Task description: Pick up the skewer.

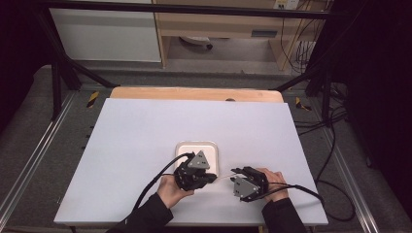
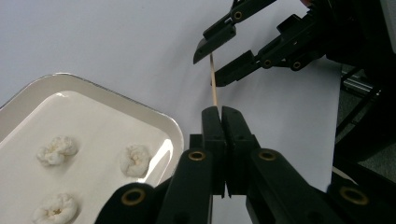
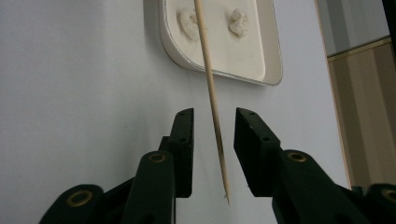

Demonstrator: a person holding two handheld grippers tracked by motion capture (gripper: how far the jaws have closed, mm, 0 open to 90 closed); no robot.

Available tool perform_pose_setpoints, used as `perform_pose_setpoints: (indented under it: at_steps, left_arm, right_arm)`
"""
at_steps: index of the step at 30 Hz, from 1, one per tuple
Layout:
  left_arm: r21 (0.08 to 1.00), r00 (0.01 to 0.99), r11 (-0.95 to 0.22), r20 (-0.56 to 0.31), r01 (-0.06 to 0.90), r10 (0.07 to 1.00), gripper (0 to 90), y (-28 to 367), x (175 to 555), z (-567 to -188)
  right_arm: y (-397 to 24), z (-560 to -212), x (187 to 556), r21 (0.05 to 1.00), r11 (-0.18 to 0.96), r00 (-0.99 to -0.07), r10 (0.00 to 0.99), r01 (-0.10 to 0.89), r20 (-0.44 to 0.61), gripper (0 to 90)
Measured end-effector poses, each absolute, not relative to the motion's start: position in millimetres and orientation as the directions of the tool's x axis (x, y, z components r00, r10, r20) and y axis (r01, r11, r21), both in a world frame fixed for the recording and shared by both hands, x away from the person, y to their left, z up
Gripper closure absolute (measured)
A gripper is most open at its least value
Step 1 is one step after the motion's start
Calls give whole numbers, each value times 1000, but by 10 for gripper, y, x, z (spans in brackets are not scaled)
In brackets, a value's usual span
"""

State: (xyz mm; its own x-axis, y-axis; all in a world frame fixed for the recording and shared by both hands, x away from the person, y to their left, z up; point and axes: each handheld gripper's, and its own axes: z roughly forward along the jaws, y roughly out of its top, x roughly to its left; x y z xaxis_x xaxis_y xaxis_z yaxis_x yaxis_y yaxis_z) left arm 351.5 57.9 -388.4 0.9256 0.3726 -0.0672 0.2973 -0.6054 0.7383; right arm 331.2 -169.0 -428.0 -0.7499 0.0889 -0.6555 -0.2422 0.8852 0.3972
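On the white table (image 1: 145, 145), near the person's edge, both grippers sit close together just in front of a small white tray (image 1: 214, 148). The left gripper (image 2: 223, 112) has its jaws clamped tight on one end of a thin wooden skewer (image 2: 214, 84), so that's a firm grip. In the left gripper view the skewer pokes up out of those closed jaws and runs straight into the gap between the jaws of the right gripper (image 2: 212, 63) coming in from the top right. The right gripper view shows it better: the skewer (image 3: 212, 98) hangs down between the two black jaws of the right gripper (image 3: 214, 135), pointed tip at the bottom, and there's clear daylight on both sides of it, so those jaws are parted and not touching the stick. In the high view the skewer (image 1: 224, 177) is a faint pale line bridging the left gripper (image 1: 206, 175) and the right gripper (image 1: 238, 172), held above the table rather than lying on it. The tray (image 2: 28, 93) holds three little white puffy lumps (image 2: 135, 159), could be popcorn or something like it, can't really tell. Two of those lumps (image 3: 239, 22) show up in the right gripper view, with the skewer crossing in front of the tray's (image 3: 173, 51) near corner. A hand (image 1: 171, 190) and dark sleeve come in behind each gripper.
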Motion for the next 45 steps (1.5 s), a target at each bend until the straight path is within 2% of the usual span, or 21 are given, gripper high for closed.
perform_pose_setpoints:
  at_steps: [16,30,31,38,42,45]
  left_arm:
    - [731,928,-614,-68,296,367,892,578,3517,-3893]
    - [703,921,-626,-107,337,374,878,584,3593,-3900]
    - [692,920,-637,-104,339,377,858,578,3598,-3895]
    - [582,924,-754,12,304,382,567,471,3646,-3897]
    - [542,928,-786,28,298,371,553,396,3670,-3924]
    - [520,936,-801,7,297,352,586,341,3680,-3930]
  right_arm:
    - [-1711,-4283,3321,336,891,-729,8,-305,-684,855]
    - [-1715,-4275,3302,292,893,-719,-50,-343,-693,887]
    - [-1715,-4276,3302,286,895,-717,-53,-343,-695,887]
    - [-1709,-4283,3312,252,907,-713,-70,-336,-698,887]
    - [-1686,-4270,3315,221,912,-708,-98,-344,-700,887]
    - [-1659,-4262,3317,204,913,-703,-114,-352,-702,887]
